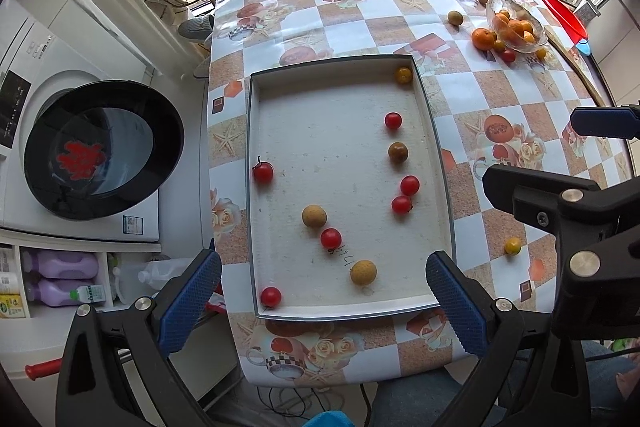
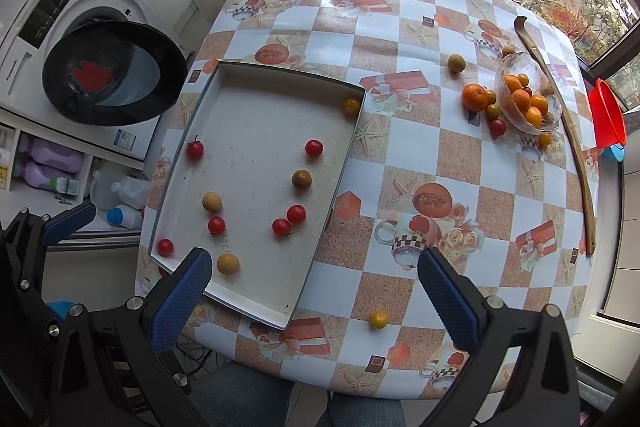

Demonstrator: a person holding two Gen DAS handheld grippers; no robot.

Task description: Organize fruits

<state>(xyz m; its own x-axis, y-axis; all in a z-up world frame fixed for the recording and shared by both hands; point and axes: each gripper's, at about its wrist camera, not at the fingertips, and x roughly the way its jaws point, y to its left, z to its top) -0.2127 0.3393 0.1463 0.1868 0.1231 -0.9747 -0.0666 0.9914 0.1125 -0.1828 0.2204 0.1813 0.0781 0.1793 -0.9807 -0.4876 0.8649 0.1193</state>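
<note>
A shallow white tray [image 1: 256, 187] [image 2: 332, 203] lies on the checkered table and holds several red cherry tomatoes [image 1: 330, 238] [image 2: 216, 225] and tan and brown longans [image 1: 363, 271] [image 2: 228, 263]. A small yellow fruit [image 1: 512, 246] [image 2: 378, 319] lies loose on the table right of the tray. A glass bowl [image 1: 536, 27] [image 2: 554, 115] of oranges stands far right, with a big orange [image 2: 474, 97] and small fruits beside it. My left gripper [image 1: 324, 301] is open and empty above the tray's near edge. My right gripper [image 2: 314, 301] is open and empty above the tray's near right corner.
A washing machine [image 1: 60, 131] with its round door open stands left of the table, bottles on a shelf below. A long wooden stick [image 2: 576, 155] lies along the table's right edge. A red basin [image 2: 608, 115] sits beyond it.
</note>
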